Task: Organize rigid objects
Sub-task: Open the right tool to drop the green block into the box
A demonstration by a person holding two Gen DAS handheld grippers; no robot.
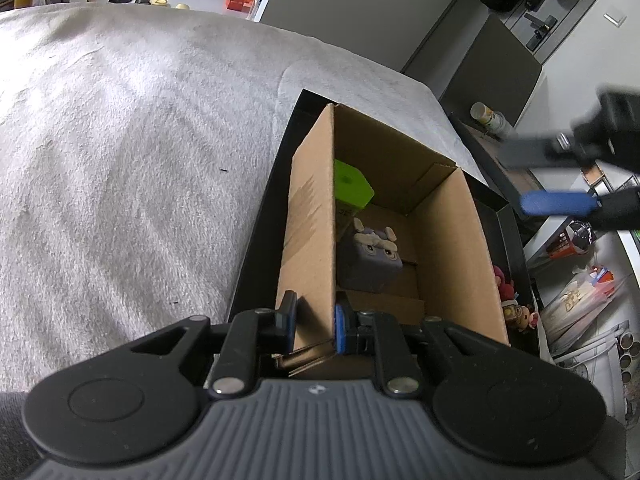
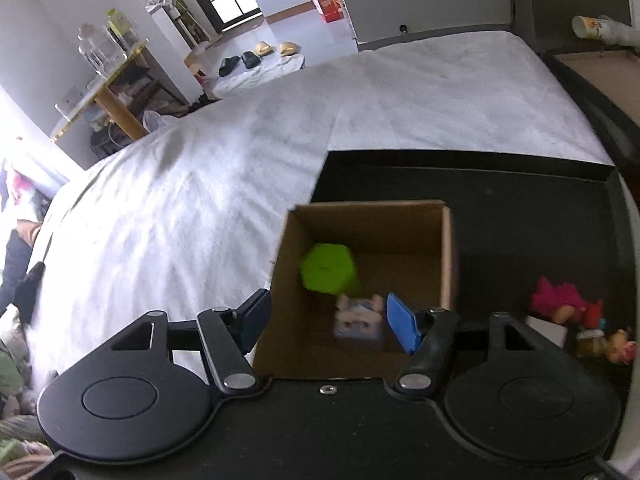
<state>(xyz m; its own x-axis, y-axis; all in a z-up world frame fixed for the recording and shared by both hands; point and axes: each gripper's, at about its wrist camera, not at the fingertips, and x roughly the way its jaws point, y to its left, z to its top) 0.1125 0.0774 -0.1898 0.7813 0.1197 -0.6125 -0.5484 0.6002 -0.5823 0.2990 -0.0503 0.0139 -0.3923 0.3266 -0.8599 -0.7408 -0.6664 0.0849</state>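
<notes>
Two wrist views, both looking down into one cardboard box (image 1: 400, 240)

From the left wrist we look steeply down from close at the box's near wall, the bed (image 1: 140, 140) to its left. From the right wrist we look down from above its rim. We share the box, its green block (image 2: 328, 268), the black tray (image 2: 520, 220) and the bed.

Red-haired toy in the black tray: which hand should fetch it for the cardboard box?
Right, probably. The right tongs are open and empty above the cardboard box, with the red-haired toy just beside them. The left tongs are shut on the box wall.
</notes>
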